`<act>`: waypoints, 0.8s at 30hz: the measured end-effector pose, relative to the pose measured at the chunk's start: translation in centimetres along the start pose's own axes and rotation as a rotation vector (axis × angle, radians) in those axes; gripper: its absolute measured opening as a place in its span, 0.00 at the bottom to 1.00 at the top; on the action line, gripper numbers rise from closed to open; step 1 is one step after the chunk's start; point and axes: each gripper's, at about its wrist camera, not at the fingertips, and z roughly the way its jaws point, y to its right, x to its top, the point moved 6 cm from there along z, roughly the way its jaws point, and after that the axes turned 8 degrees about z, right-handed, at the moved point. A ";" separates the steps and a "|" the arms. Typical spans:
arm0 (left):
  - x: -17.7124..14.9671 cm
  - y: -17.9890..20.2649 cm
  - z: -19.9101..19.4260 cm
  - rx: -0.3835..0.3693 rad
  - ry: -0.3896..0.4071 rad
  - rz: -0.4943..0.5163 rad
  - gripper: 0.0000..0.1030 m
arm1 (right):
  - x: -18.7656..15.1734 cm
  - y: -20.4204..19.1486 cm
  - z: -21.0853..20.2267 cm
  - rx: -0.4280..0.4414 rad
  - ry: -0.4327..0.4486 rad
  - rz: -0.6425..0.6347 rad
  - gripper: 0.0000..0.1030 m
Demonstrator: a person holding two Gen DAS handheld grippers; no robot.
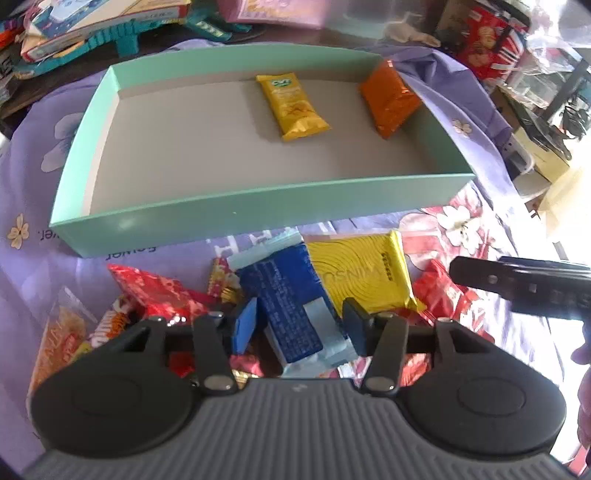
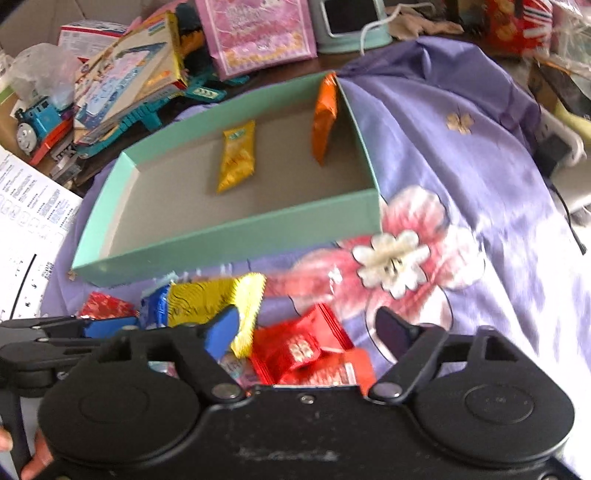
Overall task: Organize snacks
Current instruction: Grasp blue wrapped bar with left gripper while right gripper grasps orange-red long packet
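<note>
A mint green box (image 1: pixel 258 210) (image 2: pixel 229 240) lies on a purple floral cloth. It holds a yellow snack pack (image 1: pixel 291 107) (image 2: pixel 236 155) and an orange pack (image 1: pixel 389 98) (image 2: pixel 324 118). Loose snacks lie in front of it: a blue pack (image 1: pixel 288 306), a yellow pack (image 1: pixel 364 273) (image 2: pixel 214 295), and red packs (image 1: pixel 159 291) (image 2: pixel 295 350). My left gripper (image 1: pixel 299 323) is open, its fingers on either side of the blue pack. My right gripper (image 2: pixel 306 332) is open above the red packs. It also shows at the right in the left wrist view (image 1: pixel 524 284).
Toys, boxes and a pink book (image 2: pixel 258 33) crowd the table behind the box. A toy train (image 2: pixel 37 122) and printed paper (image 2: pixel 29 221) lie at the left. Red packaging (image 1: pixel 487 40) and clutter stand at the back right.
</note>
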 end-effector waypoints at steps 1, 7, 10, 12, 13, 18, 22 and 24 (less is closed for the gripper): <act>-0.2 0.3 0.0 -0.015 0.001 0.007 0.47 | -0.2 0.1 0.1 -0.004 -0.001 0.002 0.69; -1.8 2.2 0.3 -0.062 -0.018 0.066 0.41 | -1.1 0.5 1.6 0.001 -0.041 0.047 0.61; -2.3 2.6 0.6 -0.068 -0.032 0.068 0.41 | -2.2 0.5 1.8 -0.004 -0.039 0.030 0.60; -2.6 2.6 0.9 -0.077 -0.048 0.059 0.41 | -2.8 0.6 1.5 -0.006 -0.034 0.015 0.60; -2.8 2.6 1.0 -0.082 -0.053 0.056 0.41 | -3.2 0.8 1.3 -0.003 -0.035 0.013 0.60; -3.6 3.2 0.9 -0.092 -0.053 0.071 0.38 | -4.6 1.8 0.1 -0.004 -0.054 -0.002 0.61; -4.5 3.5 0.4 -0.108 -0.059 0.078 0.37 | -5.6 2.4 -0.8 0.016 -0.076 0.024 0.64; -5.2 3.7 0.1 -0.109 -0.071 0.090 0.37 | -6.2 2.4 -1.2 0.025 -0.083 0.018 0.64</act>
